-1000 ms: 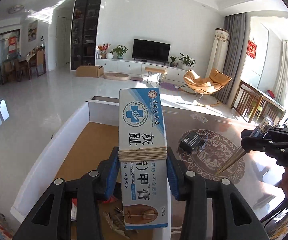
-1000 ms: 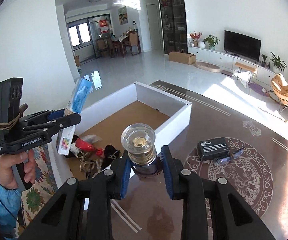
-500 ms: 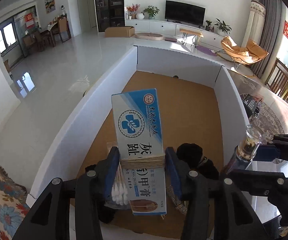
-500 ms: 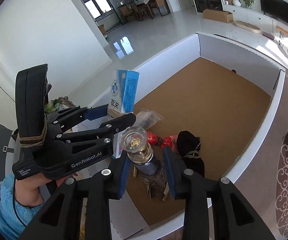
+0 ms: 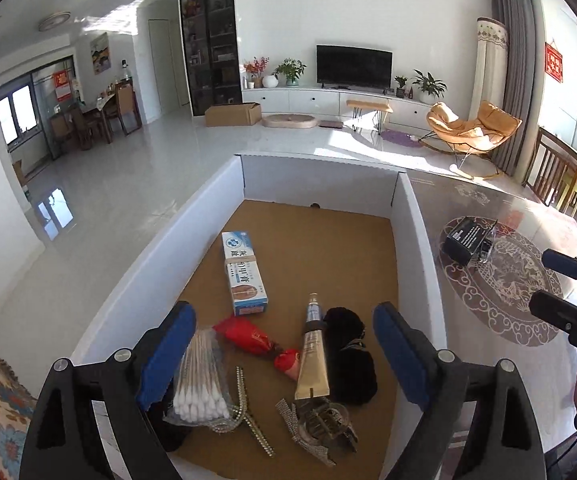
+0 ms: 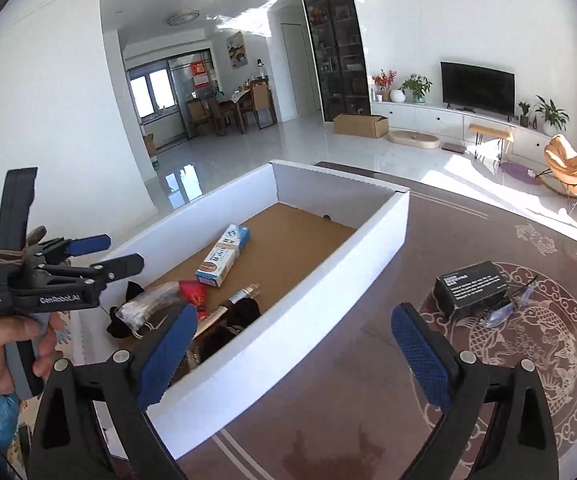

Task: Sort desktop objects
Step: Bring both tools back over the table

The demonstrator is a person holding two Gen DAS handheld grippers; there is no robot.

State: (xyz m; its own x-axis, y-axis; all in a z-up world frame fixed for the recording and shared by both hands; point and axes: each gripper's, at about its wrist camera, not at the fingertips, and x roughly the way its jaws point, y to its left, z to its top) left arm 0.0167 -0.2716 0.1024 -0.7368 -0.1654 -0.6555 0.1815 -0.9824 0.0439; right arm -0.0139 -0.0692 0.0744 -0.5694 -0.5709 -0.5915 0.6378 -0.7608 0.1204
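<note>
A white cardboard box [image 5: 414,224] with a brown floor holds the sorted things. A blue-and-white cream carton [image 5: 244,272] lies flat in its middle, also in the right wrist view [image 6: 222,256]. A gold tube with a clear cap [image 5: 313,354] lies beside a black pouch [image 5: 350,354], a red packet [image 5: 248,336], a bag of cotton swabs [image 5: 200,384] and rhinestone strips [image 5: 248,412]. My left gripper [image 5: 284,352] is open and empty above the box's near end. My right gripper [image 6: 294,354] is open and empty over the box's right wall [image 6: 308,312].
A black box [image 6: 472,288] and a pair of glasses [image 6: 506,308] lie on the dark patterned table [image 6: 368,400] to the right of the white box. The right gripper shows in the left wrist view [image 5: 560,280], the left gripper in the right wrist view [image 6: 100,254].
My left gripper has let go of the cream carton, which now lies in the box. My right gripper has let go of the gold tube, which lies there too. Both have opened and drawn back.
</note>
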